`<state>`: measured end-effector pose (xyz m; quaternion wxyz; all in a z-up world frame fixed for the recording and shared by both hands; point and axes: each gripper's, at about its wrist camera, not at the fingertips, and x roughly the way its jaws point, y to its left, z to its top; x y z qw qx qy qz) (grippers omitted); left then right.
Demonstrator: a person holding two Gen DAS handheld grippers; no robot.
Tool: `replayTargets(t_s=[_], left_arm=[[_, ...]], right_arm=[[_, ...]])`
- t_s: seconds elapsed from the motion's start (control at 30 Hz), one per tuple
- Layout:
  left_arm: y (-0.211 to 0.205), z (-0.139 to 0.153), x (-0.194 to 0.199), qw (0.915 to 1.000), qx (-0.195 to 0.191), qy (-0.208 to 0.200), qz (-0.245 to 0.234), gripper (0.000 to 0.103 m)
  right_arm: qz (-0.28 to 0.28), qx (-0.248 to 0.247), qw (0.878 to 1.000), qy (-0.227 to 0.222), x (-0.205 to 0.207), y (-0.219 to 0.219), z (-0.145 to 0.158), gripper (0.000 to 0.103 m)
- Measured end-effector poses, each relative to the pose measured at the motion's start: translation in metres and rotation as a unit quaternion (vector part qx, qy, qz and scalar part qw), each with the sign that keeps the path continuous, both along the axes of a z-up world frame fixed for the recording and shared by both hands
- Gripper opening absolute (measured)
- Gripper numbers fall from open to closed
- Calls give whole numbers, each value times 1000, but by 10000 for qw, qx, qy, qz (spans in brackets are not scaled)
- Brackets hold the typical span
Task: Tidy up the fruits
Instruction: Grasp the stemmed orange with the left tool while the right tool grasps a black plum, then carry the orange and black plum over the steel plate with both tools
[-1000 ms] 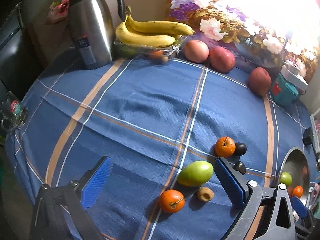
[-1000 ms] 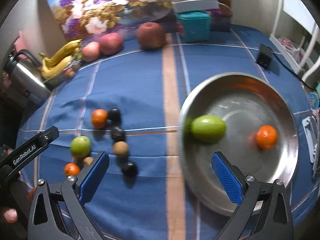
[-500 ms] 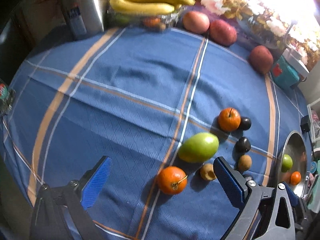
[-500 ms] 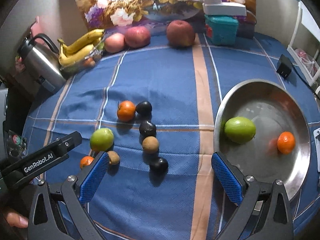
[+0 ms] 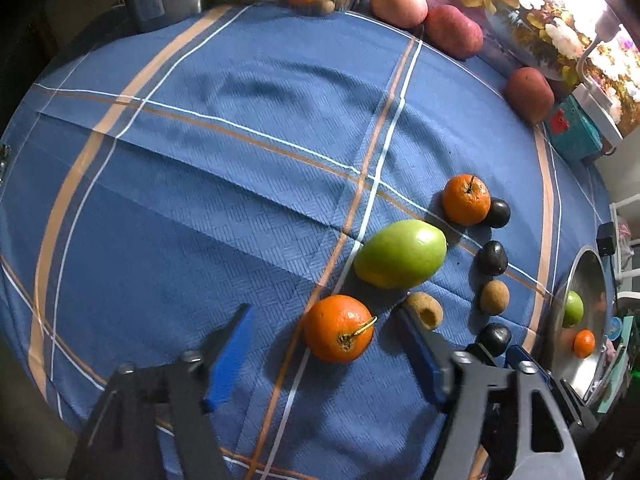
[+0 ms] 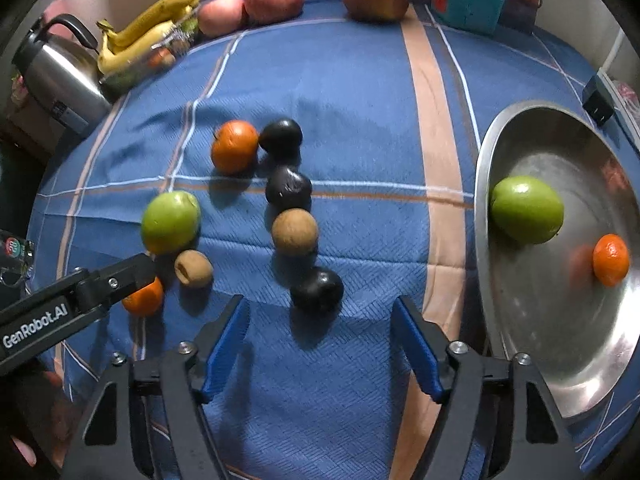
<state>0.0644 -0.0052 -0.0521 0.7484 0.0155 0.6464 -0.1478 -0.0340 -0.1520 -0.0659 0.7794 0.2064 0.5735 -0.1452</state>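
Fruits scattered on my table (image 5: 200,160): left hand-held gripper (image 5: 324,344) closing around an orange (image 5: 338,328), right hand-held gripper (image 6: 320,344) closing near a dark plum (image 6: 317,290); neither pressing yet.

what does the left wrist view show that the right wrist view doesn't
Only the left wrist view: the stalk end of the near orange lined up between the closing left claw, not gripped.

Only the right wrist view: the kettle's handle and the closing right claw just short of a dark fruit.

Both: green fruit on the cloth, bananas, and the metal bowl.
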Motion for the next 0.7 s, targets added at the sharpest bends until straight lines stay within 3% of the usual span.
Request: replayTargets(t_s=[0.17, 0.23, 0.47, 0.6, 0.7], left_arm=[[1, -3, -2, 9996, -238, 173, 15, 44], [0, -3, -3, 9997, -202, 146, 3, 40], [1, -3, -5, 9996, -229, 158, 20, 39], [4, 0, 2, 9994, -295, 153, 38, 38], [8, 7, 2, 9994, -332, 124, 29, 38]], right_arm=[[-26, -11, 10000, -14, 0, -1, -2, 61], [-27, -44, 10000, 0, 0, -2, -2, 51], [-77, 34, 10000, -46, -5, -8, 2, 40], [-4, 112, 9999, -117, -3, -8, 4, 27], [24, 82, 9999, -131, -1, -6, 6, 27]])
